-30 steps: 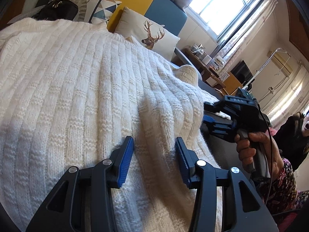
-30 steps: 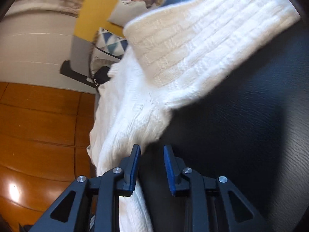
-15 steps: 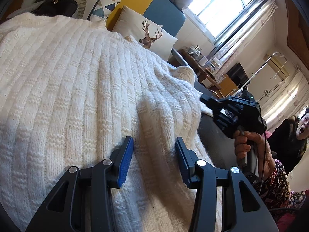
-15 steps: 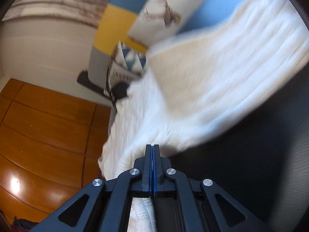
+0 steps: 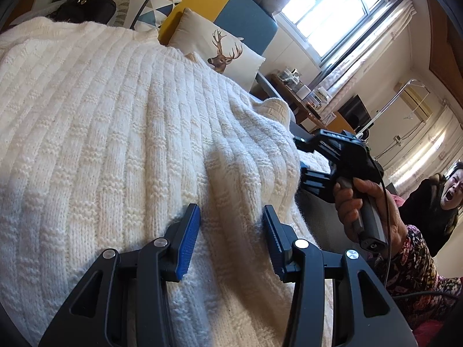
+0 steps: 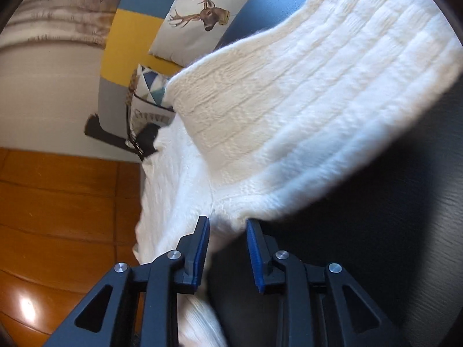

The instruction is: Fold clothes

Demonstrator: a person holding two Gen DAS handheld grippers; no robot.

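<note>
A white cable-knit sweater [image 5: 121,133] lies spread over a dark sofa seat [image 6: 376,245]. My left gripper [image 5: 230,222] rests low on it, open, with a soft ridge of knit running between the fingers and the blue pads clear of it. In the right wrist view a sleeve [image 6: 303,95] stretches up to the right. My right gripper [image 6: 227,231] is at the fuzzy edge where the sleeve meets the body; its jaws are opening, with the knit edge at the fingertips and not pinched. In the left view, a hand holds the right gripper's body [image 5: 338,156] beside the sweater's right edge.
Behind the sweater are a deer-print cushion [image 5: 220,52], a triangle-patterned cushion [image 5: 150,5] and a black handbag [image 5: 84,7] against the blue and yellow sofa back. An orange wooden floor [image 6: 58,217] lies left of the sofa. A person [image 5: 434,196] sits at far right.
The right gripper snapped shut with nothing in it, then opened again and shifted in to the sweater's edge. The left gripper has kept still.
</note>
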